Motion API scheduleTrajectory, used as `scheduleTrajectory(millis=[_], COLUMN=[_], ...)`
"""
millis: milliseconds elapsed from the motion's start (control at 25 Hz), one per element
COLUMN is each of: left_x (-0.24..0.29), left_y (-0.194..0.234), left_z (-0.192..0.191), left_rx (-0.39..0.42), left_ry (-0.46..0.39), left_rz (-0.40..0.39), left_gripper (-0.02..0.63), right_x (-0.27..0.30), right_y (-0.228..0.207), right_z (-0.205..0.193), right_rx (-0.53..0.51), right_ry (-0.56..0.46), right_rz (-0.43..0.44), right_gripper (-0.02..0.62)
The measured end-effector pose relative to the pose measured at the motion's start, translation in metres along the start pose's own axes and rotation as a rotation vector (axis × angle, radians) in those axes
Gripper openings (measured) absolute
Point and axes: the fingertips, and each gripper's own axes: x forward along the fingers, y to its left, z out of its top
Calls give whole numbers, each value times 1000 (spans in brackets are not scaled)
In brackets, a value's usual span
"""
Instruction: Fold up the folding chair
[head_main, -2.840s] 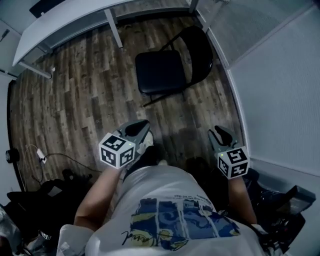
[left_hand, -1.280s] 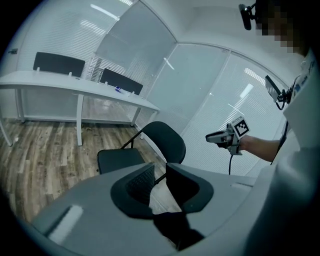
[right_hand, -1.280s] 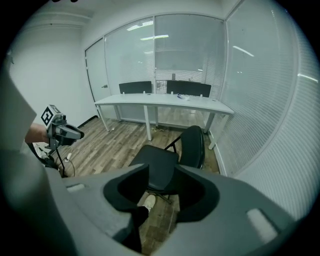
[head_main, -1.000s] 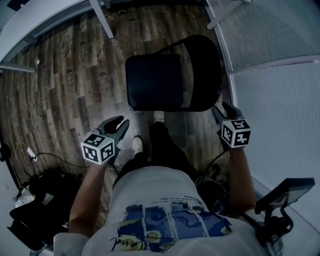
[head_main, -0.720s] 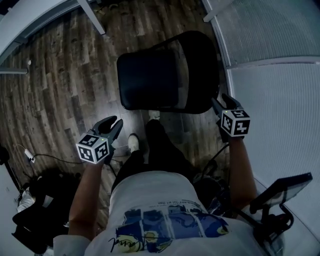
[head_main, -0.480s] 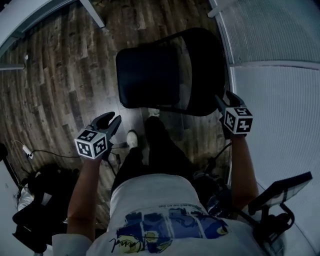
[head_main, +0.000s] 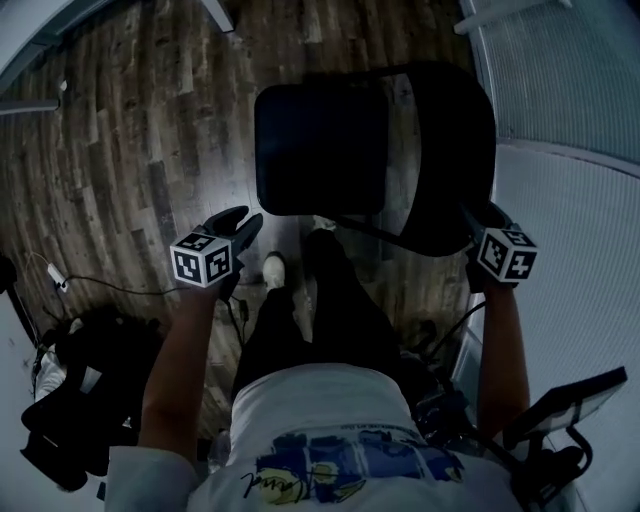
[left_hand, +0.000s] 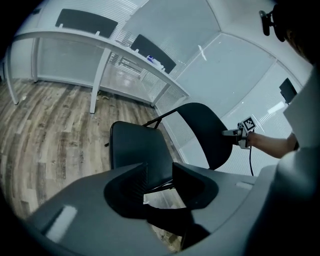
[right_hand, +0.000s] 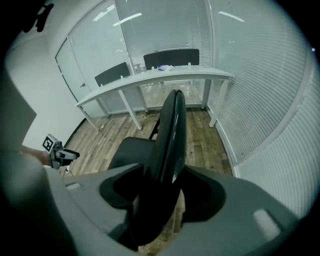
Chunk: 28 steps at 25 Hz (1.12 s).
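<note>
A black folding chair stands unfolded on the wood floor, its seat (head_main: 320, 150) left of its backrest (head_main: 450, 160). My right gripper (head_main: 478, 215) is at the backrest's near edge. In the right gripper view the backrest (right_hand: 170, 135) runs edge-on between the jaws of the right gripper (right_hand: 164, 172), which have just been opening, with floor showing beside it. My left gripper (head_main: 243, 222) hovers near the seat's front left corner. In the left gripper view the left gripper (left_hand: 160, 170) has just been opening, with nothing between its jaws and the seat (left_hand: 135, 150) beyond.
A white desk (right_hand: 155, 77) runs along the far wall. A partition with blinds (head_main: 570, 150) stands close to the right of the chair. Cables and dark bags (head_main: 80, 370) lie on the floor at the lower left. The person's shoe (head_main: 272, 270) is near the seat's front.
The person has stepped up to the chair. Both grippers have come down; the right one has come around the backrest's edge and the left one has neared the seat.
</note>
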Motion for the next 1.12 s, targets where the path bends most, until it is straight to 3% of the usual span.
scheduleTrajectory(millis=[720,960,1120], left_x=[109,134,145], left_y=[105,134,152], left_z=[-54,-64,-59], left_rx=[-157,-234,-245], left_ry=[108,73,53], left_rz=[-41,-45,-56], left_gripper=[221,226,262], right_x=[24,22,23], right_y=[7,5,9], right_z=[5,5,4], right_rx=[16,44,56], right_ry=[51,63,62], right_rz=[44,46,57], right_gripper=[198,192,186])
